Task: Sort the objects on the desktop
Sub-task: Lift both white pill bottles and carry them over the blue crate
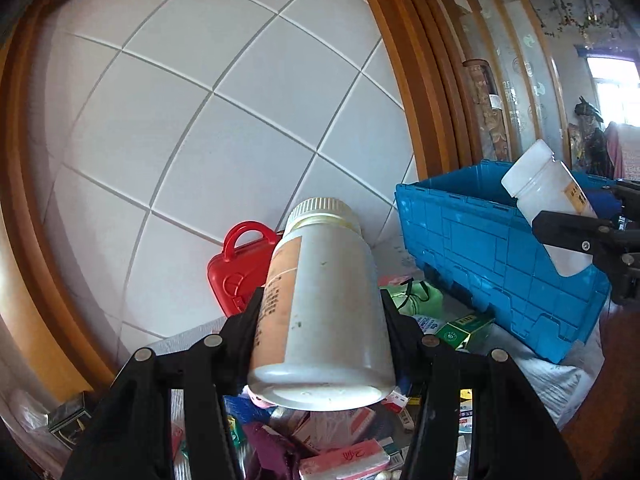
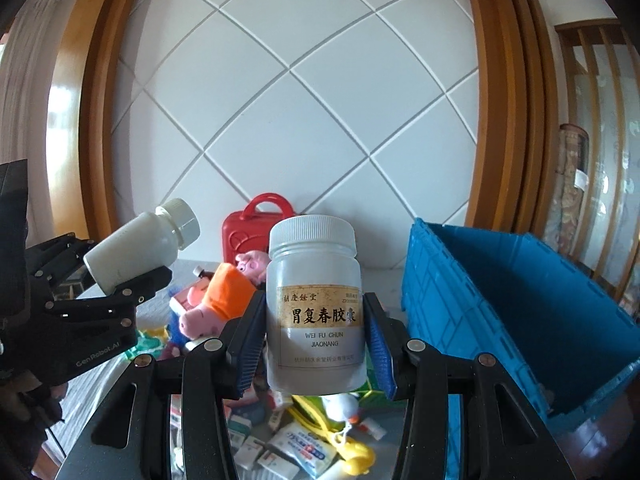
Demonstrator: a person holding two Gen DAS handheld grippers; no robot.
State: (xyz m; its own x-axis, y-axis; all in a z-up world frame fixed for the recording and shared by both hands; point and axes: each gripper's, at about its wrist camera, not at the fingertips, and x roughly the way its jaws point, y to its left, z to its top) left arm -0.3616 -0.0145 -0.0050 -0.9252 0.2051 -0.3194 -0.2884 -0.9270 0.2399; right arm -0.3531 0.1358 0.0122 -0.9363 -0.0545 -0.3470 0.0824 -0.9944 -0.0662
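two bottles: grey bottle (image 1: 324,300), clear bottle (image 2: 314,308); blue crate (image 2: 520,300); boxes uncountable, maybe.

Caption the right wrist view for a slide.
Right tool grips a labelled bottle beside the blue crate.

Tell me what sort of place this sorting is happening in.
Most likely a room in a home. A padded white wall panel in a wooden frame, a pig plush toy among medicine boxes, and a blue crate suggest a household tidy-up.
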